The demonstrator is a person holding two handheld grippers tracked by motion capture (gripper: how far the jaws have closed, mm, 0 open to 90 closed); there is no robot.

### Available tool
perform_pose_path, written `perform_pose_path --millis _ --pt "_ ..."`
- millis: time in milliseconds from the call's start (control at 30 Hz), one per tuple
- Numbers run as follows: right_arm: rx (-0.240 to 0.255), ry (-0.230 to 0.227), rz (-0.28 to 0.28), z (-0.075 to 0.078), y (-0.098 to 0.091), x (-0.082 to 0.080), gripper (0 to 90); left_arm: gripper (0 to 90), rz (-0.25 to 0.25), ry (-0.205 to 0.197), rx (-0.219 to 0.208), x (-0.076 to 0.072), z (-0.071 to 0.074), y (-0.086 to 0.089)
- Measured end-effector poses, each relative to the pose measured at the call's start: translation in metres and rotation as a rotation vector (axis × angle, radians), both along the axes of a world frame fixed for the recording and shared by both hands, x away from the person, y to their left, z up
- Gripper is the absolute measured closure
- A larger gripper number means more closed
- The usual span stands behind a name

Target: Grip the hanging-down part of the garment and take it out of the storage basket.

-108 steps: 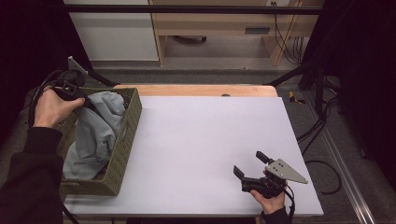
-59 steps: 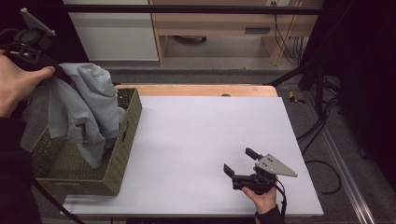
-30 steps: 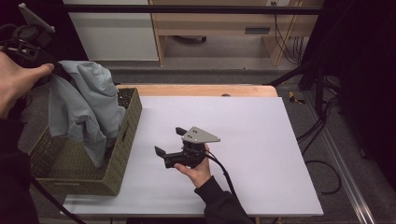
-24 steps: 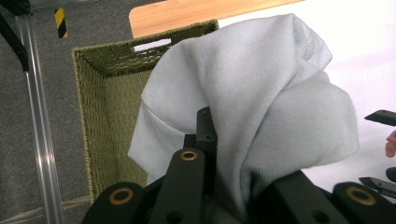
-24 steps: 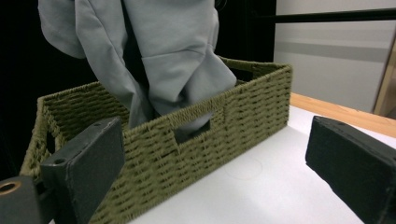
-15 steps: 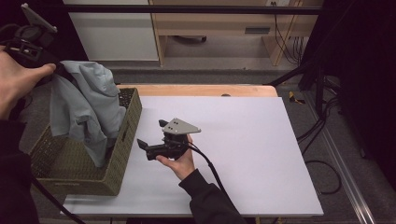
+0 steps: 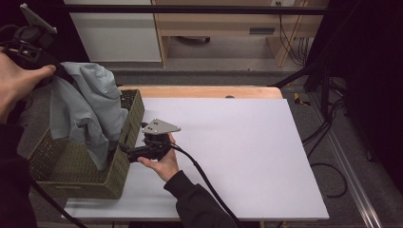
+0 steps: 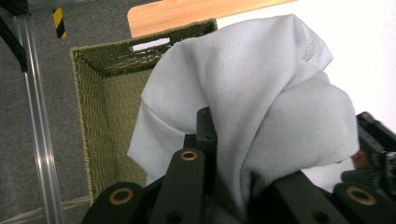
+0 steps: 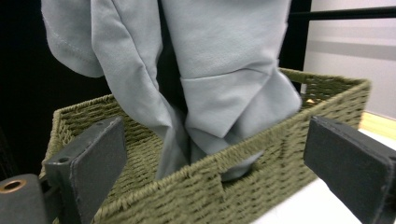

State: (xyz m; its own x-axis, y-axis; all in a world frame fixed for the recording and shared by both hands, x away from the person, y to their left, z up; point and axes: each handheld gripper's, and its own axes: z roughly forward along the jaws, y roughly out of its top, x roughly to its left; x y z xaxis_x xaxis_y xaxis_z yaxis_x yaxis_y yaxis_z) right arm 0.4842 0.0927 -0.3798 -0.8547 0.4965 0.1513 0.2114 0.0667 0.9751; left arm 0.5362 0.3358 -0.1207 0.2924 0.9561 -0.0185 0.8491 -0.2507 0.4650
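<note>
A light grey garment (image 7: 85, 104) hangs from my left gripper (image 7: 53, 70), which is shut on its top edge high above the table's left end. Its lower end still dips into the olive woven basket (image 7: 71, 173). In the left gripper view the cloth (image 8: 261, 93) bunches between the jaws of the left gripper (image 8: 233, 186), above the basket (image 8: 102, 93). My right gripper (image 7: 124, 151) is open, low on the table, with its jaws pointing at the basket's right wall. In the right gripper view, the right gripper (image 9: 215, 158) has its jaws spread wide, framing the basket rim (image 9: 280, 140) and the hanging garment (image 9: 224, 70).
The white table top (image 7: 247, 142) stretches to the right of the basket, with a wooden strip (image 7: 199, 91) along its far edge. The right gripper's cable (image 7: 209, 185) trails toward the front edge. Dark stand poles and floor cables (image 7: 328, 85) are at the right.
The left gripper lifted the garment up out of the basket and holds it high. The right gripper moved left across the table from the front right to the basket's side.
</note>
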Motion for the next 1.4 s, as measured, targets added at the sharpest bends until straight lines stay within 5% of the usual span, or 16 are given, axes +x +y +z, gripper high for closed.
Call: perform_pose_path --millis 567,733,833,933,1000,1167,1400 --pt "-0.034 0.045 0.024 -0.007 0.059 0.018 7.4 84.6 -0.009 0.003 0.003 -0.001 0.0 -0.003" --pt "-0.07 0.012 0.016 -0.011 0.079 0.022 10.0 84.5 -0.017 0.007 0.007 -0.002 -0.002 -0.004" --pt "-0.08 0.01 0.002 -0.012 0.086 0.021 19.8 84.5 -0.018 0.007 0.009 -0.002 -0.003 -0.003" --pt "-0.095 -0.021 -0.016 -0.013 0.09 0.021 49.4 84.6 -0.017 0.007 0.008 -0.004 -0.003 -0.003" --pt "-0.092 -0.023 -0.012 -0.013 0.09 0.022 53.1 84.5 -0.028 0.003 0.011 -0.004 -0.002 -0.003" --pt "-0.087 0.004 -0.029 -0.011 0.085 0.027 82.4 84.6 -0.029 0.001 0.008 -0.004 -0.002 -0.004" --pt "-0.103 -0.011 0.008 -0.007 0.076 0.028 85.9 84.6 -0.032 -0.003 0.006 -0.004 -0.001 -0.005"
